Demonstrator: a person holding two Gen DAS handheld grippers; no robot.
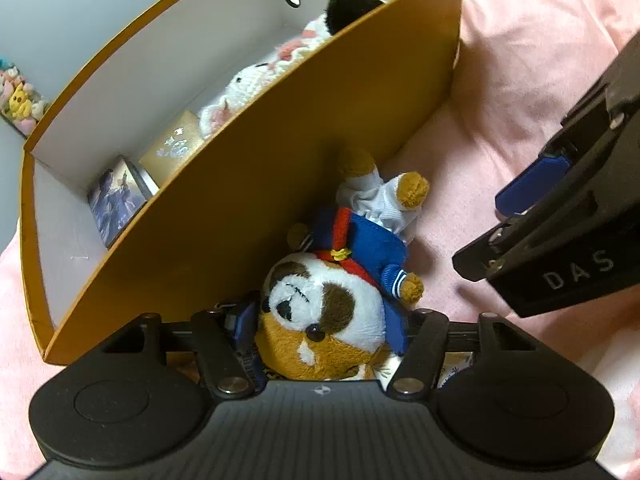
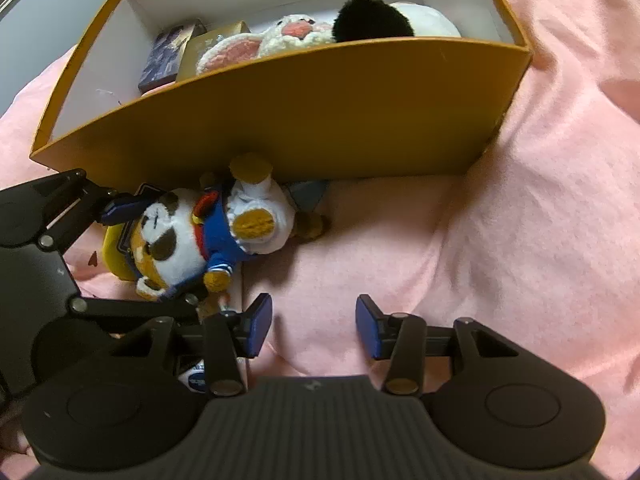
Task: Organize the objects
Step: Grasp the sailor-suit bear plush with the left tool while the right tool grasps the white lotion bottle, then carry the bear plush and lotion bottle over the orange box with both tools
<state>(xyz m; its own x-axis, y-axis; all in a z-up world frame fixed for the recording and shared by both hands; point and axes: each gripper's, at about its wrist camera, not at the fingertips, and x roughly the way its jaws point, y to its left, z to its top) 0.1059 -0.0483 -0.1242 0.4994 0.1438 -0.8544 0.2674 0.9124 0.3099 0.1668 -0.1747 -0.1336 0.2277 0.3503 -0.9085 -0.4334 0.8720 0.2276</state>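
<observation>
Plush dog (image 1: 336,300) in a blue jacket and white trousers lies on its back on the pink blanket (image 1: 520,80), outside the box, its feet up against the box's near wall; its head rests partly on a yellow flat item (image 2: 114,256) that I cannot identify; orange box (image 1: 280,184) with white interior stands open on the blanket, the largest thing in view after the bedding; inside, along the near wall: a white-and-black plush (image 2: 400,22) at one end, a crocheted white-and-pink toy (image 2: 288,34) beside it, then a gold small box (image 1: 174,148), then a dark picture-printed box (image 1: 118,200) toward the other end; left gripper (image 1: 324,328) straddles the dog's head, blue pads either side, jaws spread wide and not pressing on the plush as far as can be seen; right gripper (image 2: 314,326) hangs over bare blanket just beside the dog, jaws parted about halfway, nothing between them; small pastel figures (image 1: 18,98) sit well apart at the left view's edge.
</observation>
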